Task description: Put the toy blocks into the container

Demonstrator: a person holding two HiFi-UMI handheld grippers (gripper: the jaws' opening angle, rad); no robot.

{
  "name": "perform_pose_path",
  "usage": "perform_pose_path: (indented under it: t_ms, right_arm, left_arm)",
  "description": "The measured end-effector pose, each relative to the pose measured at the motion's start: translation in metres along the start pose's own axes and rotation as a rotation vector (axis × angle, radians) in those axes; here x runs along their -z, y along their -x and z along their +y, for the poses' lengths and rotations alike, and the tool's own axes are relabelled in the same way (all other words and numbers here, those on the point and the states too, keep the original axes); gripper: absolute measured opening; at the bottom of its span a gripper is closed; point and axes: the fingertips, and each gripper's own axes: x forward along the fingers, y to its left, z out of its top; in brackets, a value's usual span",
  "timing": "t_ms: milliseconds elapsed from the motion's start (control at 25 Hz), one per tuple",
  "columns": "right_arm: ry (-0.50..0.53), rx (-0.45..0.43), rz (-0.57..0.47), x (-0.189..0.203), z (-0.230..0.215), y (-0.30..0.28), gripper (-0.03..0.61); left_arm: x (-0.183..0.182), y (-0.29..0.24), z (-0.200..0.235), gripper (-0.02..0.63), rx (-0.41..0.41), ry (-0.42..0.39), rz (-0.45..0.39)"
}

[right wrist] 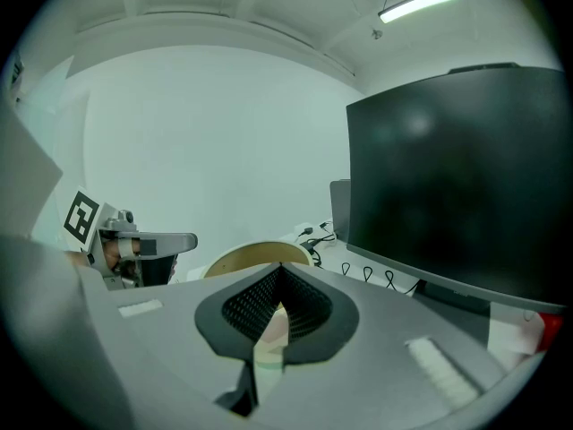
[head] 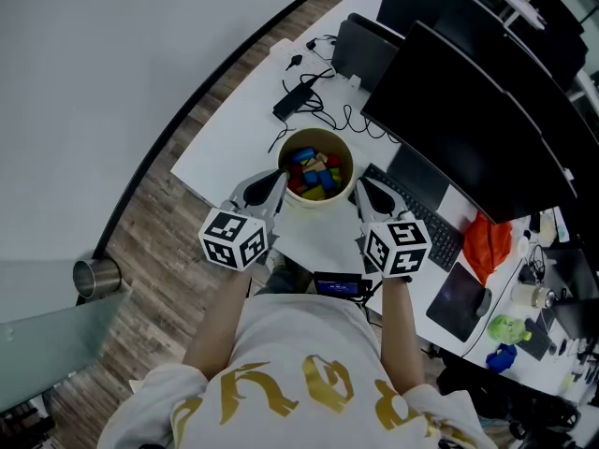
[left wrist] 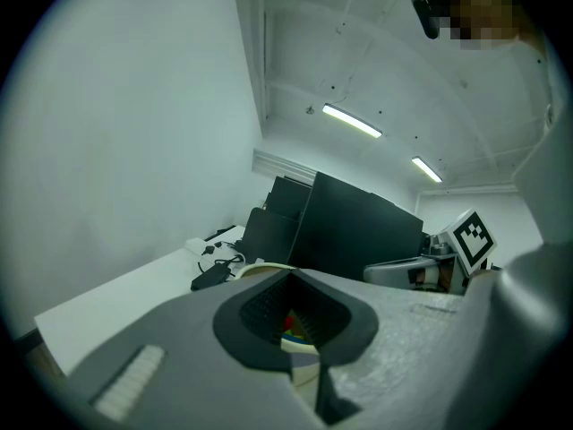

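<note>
A round cream container stands near the front edge of the white desk. Several coloured toy blocks in red, blue, yellow and green lie inside it. My left gripper sits just left of the container's rim, and my right gripper sits just right of it. Both are shut with nothing between the jaws. In the left gripper view the jaw tips meet, and the blocks show through the gap below them. In the right gripper view the tips meet in front of the container rim.
Large dark monitors stand behind and to the right of the container, with a keyboard below them. A black adapter with cables lies further back. A red cloth, a mouse pad and a phone lie to the right and front.
</note>
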Motion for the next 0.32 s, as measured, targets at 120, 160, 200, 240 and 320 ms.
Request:
perform_pose_path:
  t_ms: [120,160,200,240,320]
  right_arm:
    - [-0.002,0.003,0.001,0.0002,-0.0013,-0.0013,0.028]
    - [-0.003,0.004,0.000,0.0002,-0.0015,-0.0019,0.028]
    - [-0.004,0.004,0.000,0.0002,-0.0016,-0.0025,0.028]
    - [-0.005,0.005,0.000,0.0002,-0.0018,-0.0032,0.028]
    - [-0.007,0.007,0.000,0.0003,-0.0025,-0.0048,0.028]
  left_arm:
    - [0.0006,-0.0007,0.0022,0.009,0.000,0.003,0.001]
    - [0.0008,-0.0010,0.0030,0.009,0.000,0.004,0.001]
    - [0.0008,-0.0012,0.0040,0.009,0.000,0.005,0.000]
    - [0.0008,-0.0016,0.0049,0.009,0.000,0.005,0.000]
    - [0.0009,-0.0024,0.0067,0.009,0.001,0.006,0.000]
